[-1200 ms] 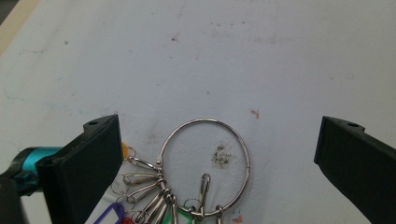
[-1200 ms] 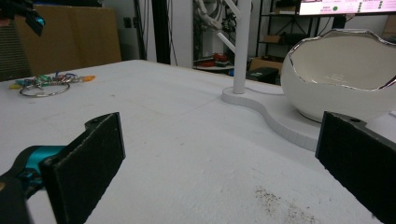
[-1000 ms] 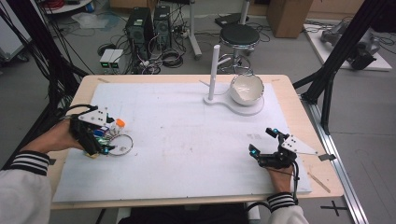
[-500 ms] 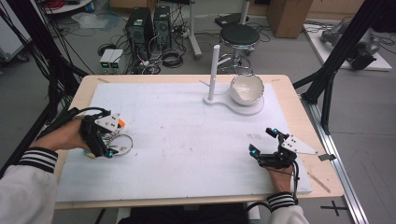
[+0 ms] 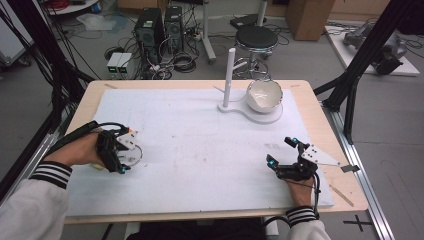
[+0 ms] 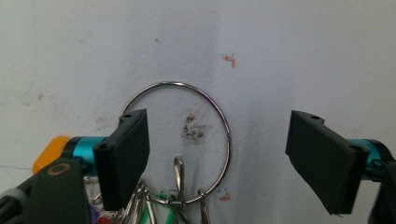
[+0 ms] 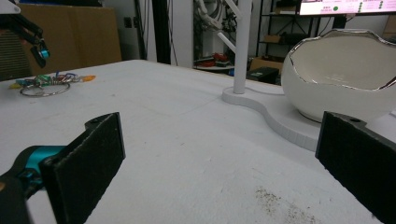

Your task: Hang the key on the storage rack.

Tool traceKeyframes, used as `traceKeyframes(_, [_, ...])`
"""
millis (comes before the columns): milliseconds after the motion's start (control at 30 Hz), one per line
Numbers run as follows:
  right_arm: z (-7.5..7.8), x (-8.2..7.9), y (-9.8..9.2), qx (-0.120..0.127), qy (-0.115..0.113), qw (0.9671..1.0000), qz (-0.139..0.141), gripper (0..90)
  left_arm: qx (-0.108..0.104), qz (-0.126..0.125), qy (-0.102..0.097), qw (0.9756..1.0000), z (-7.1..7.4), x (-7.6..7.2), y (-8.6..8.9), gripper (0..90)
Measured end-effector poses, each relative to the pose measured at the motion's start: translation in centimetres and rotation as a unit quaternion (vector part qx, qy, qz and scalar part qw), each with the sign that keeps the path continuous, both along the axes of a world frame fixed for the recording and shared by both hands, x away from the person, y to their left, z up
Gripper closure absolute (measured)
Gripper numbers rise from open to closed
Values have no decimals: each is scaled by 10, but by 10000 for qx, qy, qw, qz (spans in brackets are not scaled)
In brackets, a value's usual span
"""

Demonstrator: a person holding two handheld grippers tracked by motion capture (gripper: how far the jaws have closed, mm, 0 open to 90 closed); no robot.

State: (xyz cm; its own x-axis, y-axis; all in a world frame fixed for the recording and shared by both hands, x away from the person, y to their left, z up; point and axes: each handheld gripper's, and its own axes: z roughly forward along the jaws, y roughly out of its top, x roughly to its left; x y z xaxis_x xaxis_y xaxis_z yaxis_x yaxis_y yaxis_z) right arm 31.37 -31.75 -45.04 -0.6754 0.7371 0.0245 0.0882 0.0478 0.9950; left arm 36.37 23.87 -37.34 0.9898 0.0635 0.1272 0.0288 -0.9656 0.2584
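Two grippers, one key ring, one stand with bowl; entries run left to right.

Left gripper (image 5: 121, 159): at the near left of the white mat (image 5: 200, 145), jaws spread wide and pointing down at the table. Against the frames of a second and half a second ago, the hand has rolled over and the gripper has shifted slightly right, so the jaws now straddle the ring instead of lying beside it.

Key ring (image 6: 180, 140): large steel loop, flat on the mat, with small clips and coloured tags bunched at its near edge. In the left gripper view one jaw overlaps the loop's left rim; the other stands apart on the right. Not yet gripped. Judgement: the approach is finished and a close on the ring is the likely step in hand.

Stand (image 5: 229, 75): white post on a flat base, far centre, unmoved.

Bowl (image 5: 263, 95): white, on the same base, just right of the post.

Right gripper (image 5: 281, 152): near right, jaws wide, nothing between them, unchanged.
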Motion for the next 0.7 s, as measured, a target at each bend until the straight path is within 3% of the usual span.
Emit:
traceKeyframes(267, [0,0,0,26,27,10000,-6,9,327,180,161,9992,-5,3,-4,270])
traceKeyframes(700, [0,0,0,15,-9,10000,-13,8,621,291,402,9968,-16,7,-9,367])
